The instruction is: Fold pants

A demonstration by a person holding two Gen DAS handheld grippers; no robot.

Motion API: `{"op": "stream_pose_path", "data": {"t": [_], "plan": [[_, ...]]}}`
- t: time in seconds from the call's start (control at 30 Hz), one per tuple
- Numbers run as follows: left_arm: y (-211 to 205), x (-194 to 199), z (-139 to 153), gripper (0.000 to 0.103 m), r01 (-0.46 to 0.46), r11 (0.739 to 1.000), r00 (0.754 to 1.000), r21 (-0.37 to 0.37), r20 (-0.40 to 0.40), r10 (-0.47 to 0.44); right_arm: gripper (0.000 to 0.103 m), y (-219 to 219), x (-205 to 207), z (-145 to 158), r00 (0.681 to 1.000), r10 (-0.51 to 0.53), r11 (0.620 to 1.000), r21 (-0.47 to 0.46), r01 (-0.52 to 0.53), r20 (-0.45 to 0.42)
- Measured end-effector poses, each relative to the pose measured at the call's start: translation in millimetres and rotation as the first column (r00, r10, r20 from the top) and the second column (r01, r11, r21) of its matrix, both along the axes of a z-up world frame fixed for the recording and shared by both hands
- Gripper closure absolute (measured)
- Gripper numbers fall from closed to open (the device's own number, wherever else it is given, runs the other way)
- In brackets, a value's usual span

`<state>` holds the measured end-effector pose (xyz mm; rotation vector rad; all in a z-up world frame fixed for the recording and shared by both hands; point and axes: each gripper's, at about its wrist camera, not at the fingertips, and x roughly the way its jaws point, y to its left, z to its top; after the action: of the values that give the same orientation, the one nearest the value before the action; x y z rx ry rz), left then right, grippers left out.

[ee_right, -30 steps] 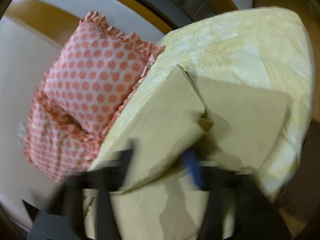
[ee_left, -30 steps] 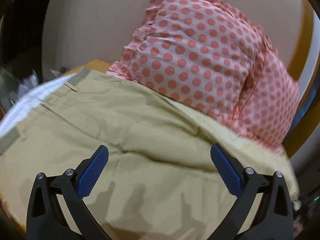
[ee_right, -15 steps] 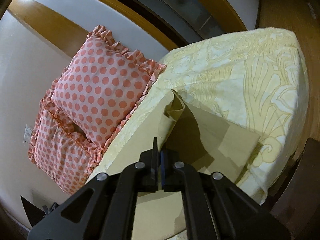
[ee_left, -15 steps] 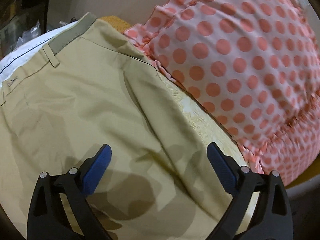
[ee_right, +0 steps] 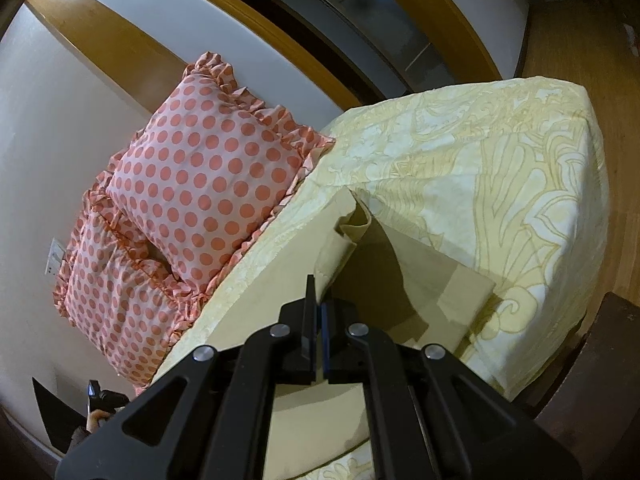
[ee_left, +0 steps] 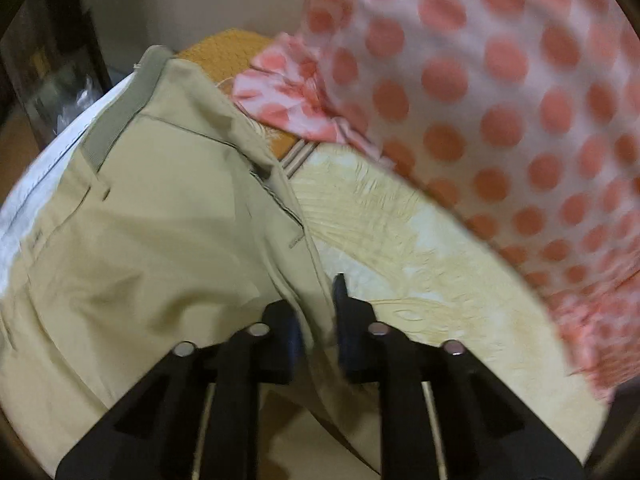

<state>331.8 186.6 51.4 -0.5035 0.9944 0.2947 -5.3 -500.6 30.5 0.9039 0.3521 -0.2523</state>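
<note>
- Left wrist view: my left hand-held gripper (ee_left: 318, 320) has its jaws drawn in on a fold of the khaki pants (ee_left: 160, 240), pinching the side edge of the fabric near a pocket seam.
- The pants lie spread over the bed, filling the left half of this view. The waistband (ee_left: 120, 120) runs up toward the far left, with white lining (ee_left: 36, 184) showing beside it.
- To the right of the pinched edge I see bare yellow patterned bedspread (ee_left: 420, 272). Beyond that is a pink pillow with coral dots (ee_left: 500, 92), blurred.
- An orange-brown knit patch (ee_left: 224, 50) shows past the waistband, against the wall.
- Right wrist view: my right hand-held gripper (ee_right: 318, 312) is pressed together on a raised edge of the pants (ee_right: 348, 240). The cloth stands up in a peak just ahead of the fingertips.
- Under the lifted part, a flat layer of the pants (ee_right: 440, 292) lies on the bedspread (ee_right: 500, 152), in shadow.
- Two dotted pillows (ee_right: 208, 184) lean against the wall to the left of the bed.
- Wooden floor (ee_right: 580, 36) shows at far right.
</note>
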Motion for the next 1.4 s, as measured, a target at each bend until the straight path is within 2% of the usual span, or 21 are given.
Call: {"op": "stream_pose_path", "data": {"t": [0.07,0.17,0.23,0.33,0.43,0.53,0.7,0.87,1.07,1.13,1.17,1.2,1.23,1.33,1.37,1.4], "plan": [[14.0,-32.9,21.5,0.096,0.011,0.999,0.995,-0.044,0.103,-0.007,0.102,-1.0,0.2,4.7,1.0,0.014,1.0,-0.006,-0.014,0.018],[35.6,-119.5,51.8,0.096,0.033,0.994,0.962,-0.109,0.273,-0.002,0.102,-4.1,-2.7,9.9,1.0,0.009,0.999,-0.04,-0.008,0.029],[42.3,-183.6,53.2,0.096,0.03,0.989,0.946,-0.143,0.324,0.018,0.102,-12.4,-6.0,4.5,1.0,-0.004,1.0,-0.021,0.005,0.026],[50.0,-261.7,22.4,0.096,0.001,0.985,0.952,-0.171,0.301,0.052,0.102,-21.6,-8.5,-8.6,1.0,-0.026,1.0,0.008,0.027,-0.012],[53.9,-301.2,-19.9,0.096,-0.051,0.974,0.968,-0.222,0.23,0.103,0.102,-24.4,-8.8,-20.1,0.998,-0.037,0.999,0.03,0.038,-0.05],[58.1,-318.3,-33.7,0.096,-0.067,0.967,0.962,-0.248,0.24,0.128,0.102,-24.9,-12.2,-22.7,0.998,-0.042,0.998,0.038,0.044,-0.053],[48.7,-321.1,-29.9,0.095,-0.053,0.978,0.962,-0.202,0.252,0.104,0.102,-24.5,-22.0,-23.5,0.996,-0.059,0.997,0.039,0.062,-0.062],[49.6,-328.7,-30.9,0.095,-0.027,0.981,0.959,-0.194,0.272,0.08,0.102,-24.5,-29.3,-22.7,0.996,-0.065,0.997,0.035,0.067,-0.06],[47.2,-331.7,-33.1,0.094,0.018,0.986,0.962,-0.167,0.27,0.029,0.101,-19.4,-34.3,-22.2,0.989,-0.072,0.997,-0.005,0.072,-0.129],[46.6,-334.1,-32.4,0.092,0.041,0.986,0.962,-0.159,0.271,0.004,0.091,-17.7,-40.1,-22.4,0.985,-0.09,0.996,-0.007,0.09,-0.146],[47.0,-336.1,-32.1,0.089,0.048,0.985,0.962,-0.164,0.273,-0.001,0.085,-18.5,-47.0,-22.3,0.984,-0.115,0.993,-0.005,0.116,-0.137],[48.4,-338.3,-31.7,0.084,0.054,0.983,0.961,-0.173,0.276,-0.004,0.066,-19.7,-50.4,-22.0,0.984,-0.13,0.991,-0.005,0.13,-0.125],[50.0,-342.1,-29.7,0.08,0.06,0.982,0.96,-0.18,0.278,-0.008,0.057,-21.6,-54.2,-21.1,0.979,-0.163,0.987,-0.014,0.162,-0.123],[52.4,-354.7,-20.6,0.06,0.056,0.988,0.955,-0.146,0.295,-0.011,0.059,-28.8,-52.8,-24.4,0.974,-0.186,0.983,-0.018,0.185,-0.13],[53.2,-359.8,-16.6,0.041,0.041,0.992,0.954,-0.121,0.3,-0.003,0.06,-29.7,-49.0,-27.5,0.975,-0.175,0.985,-0.011,0.175,-0.136],[53.5,-365.5,-12.3,0.029,0.014,0.996,0.953,-0.085,0.304,0.013,0.062,-27.4,-45.8,-28.9,0.978,-0.168,0.986,-0.023,0.166,-0.128]]}}
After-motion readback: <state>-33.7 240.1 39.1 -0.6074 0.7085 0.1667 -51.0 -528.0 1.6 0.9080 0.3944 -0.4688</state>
